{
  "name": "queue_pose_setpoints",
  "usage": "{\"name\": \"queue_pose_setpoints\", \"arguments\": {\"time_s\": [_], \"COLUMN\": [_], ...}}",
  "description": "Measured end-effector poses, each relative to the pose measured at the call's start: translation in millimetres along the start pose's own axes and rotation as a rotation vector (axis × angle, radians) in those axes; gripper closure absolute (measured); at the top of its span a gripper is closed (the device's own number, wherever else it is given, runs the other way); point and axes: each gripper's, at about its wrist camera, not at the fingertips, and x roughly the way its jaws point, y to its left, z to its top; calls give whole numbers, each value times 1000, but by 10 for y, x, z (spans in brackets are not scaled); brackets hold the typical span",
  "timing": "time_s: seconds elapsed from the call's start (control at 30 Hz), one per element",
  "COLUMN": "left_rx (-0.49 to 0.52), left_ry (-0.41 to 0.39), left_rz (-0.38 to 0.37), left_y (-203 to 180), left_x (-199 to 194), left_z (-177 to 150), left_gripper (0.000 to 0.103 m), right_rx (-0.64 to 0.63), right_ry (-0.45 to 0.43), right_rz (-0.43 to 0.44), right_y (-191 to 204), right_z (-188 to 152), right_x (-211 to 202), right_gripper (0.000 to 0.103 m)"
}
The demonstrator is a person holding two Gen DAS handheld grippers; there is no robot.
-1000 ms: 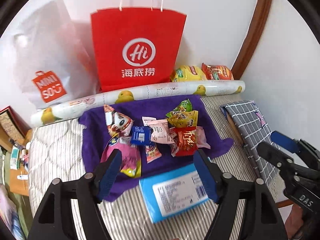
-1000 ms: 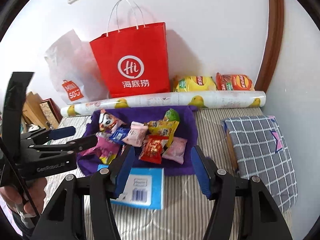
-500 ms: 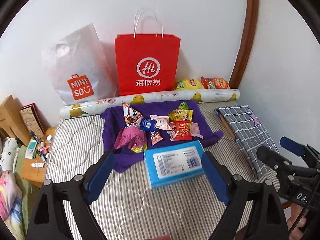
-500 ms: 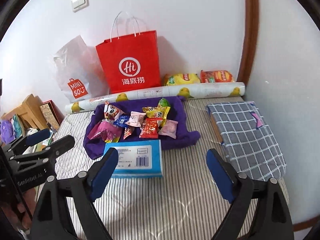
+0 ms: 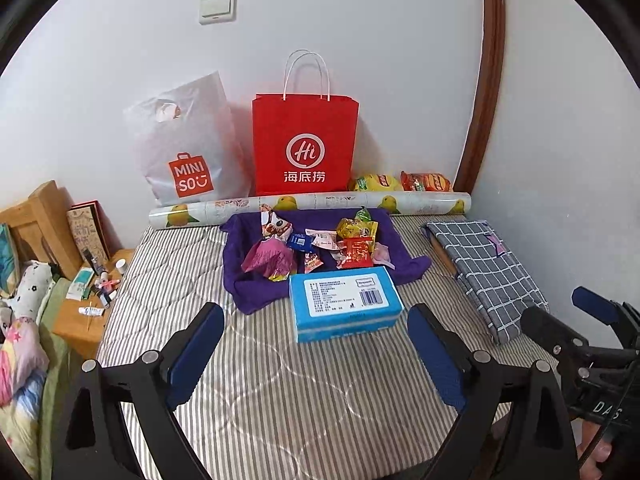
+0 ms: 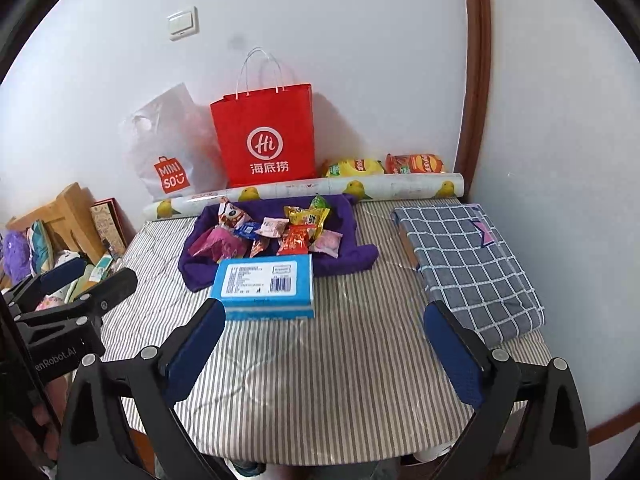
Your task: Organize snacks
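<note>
Several small snack packets [image 5: 320, 248] [image 6: 280, 232] lie in a heap on a purple cloth [image 5: 248, 288] [image 6: 348, 256] on a striped mattress. A blue box [image 5: 344, 304] [image 6: 266, 286] with a white label sits in front of the cloth. My left gripper [image 5: 316, 344] is open and empty, well back from the box. My right gripper [image 6: 324, 340] is open and empty, also back from the box. Each gripper shows at the edge of the other's view.
A red paper bag [image 5: 304, 144] and a white plastic bag [image 5: 188, 152] stand against the wall behind a paper roll [image 5: 312, 204]. Two chip bags [image 5: 400, 182] lie at the back right. A folded checked cloth [image 5: 484, 276] lies right. A cluttered nightstand [image 5: 92, 296] stands left.
Both grippers have pulled back and up from the snacks, so the box and cloth look smaller and farther. Both stay open and empty.
</note>
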Motion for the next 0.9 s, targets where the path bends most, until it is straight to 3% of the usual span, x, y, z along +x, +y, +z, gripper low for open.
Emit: {"name": "queue_pose_setpoints", "arguments": {"time_s": [0.9], "left_rx": [-9], "left_ry": [-30], "left_rz": [-5], "left_y": [0], "left_x": [-224], "left_z": [-163], "left_gripper": [10], "right_rx": [-6], "right_ry": [-18], "right_rz": [3], "right_y": [28], "right_z": [-222], "right_x": [-177], "right_gripper": [4]}}
